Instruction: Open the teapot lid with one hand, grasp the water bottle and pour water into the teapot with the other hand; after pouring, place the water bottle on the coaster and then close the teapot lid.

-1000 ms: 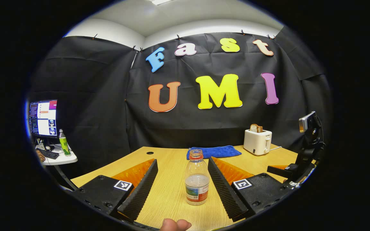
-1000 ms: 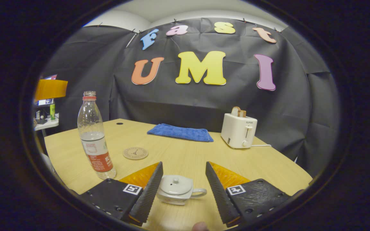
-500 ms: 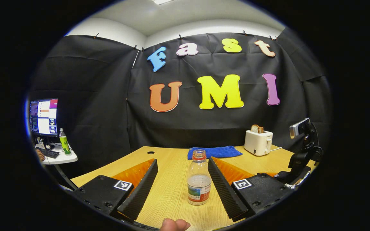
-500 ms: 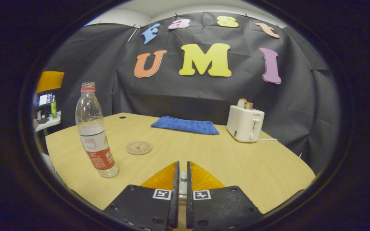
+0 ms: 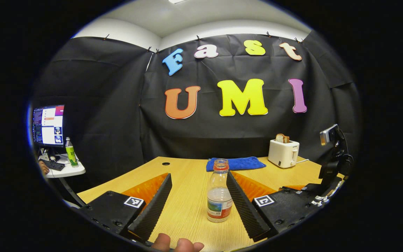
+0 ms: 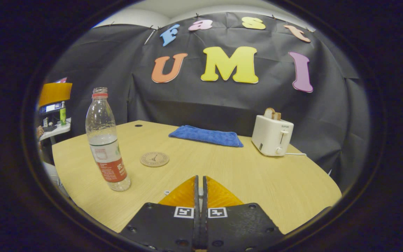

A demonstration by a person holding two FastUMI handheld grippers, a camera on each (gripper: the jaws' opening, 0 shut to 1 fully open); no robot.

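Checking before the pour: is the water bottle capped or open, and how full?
Open and upright: the water bottle has a bare neck with no cap, and water reaches about halfway up.

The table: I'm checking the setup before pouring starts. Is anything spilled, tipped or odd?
Nothing stands out. The water bottle stands upright and uncapped, the coaster lies flat and bare, the table looks dry.

Two hand-held claws, matching build

Left claw (image 5: 198,196): black housings with screw heads, a square black-and-white marker tag on each, wedge-shaped fingers (image 5: 152,206) with ribbed inner faces; fingertips of a hand (image 5: 177,244) at the lower edge. Right claw (image 6: 200,189): same black housings, screws, paired marker tags.
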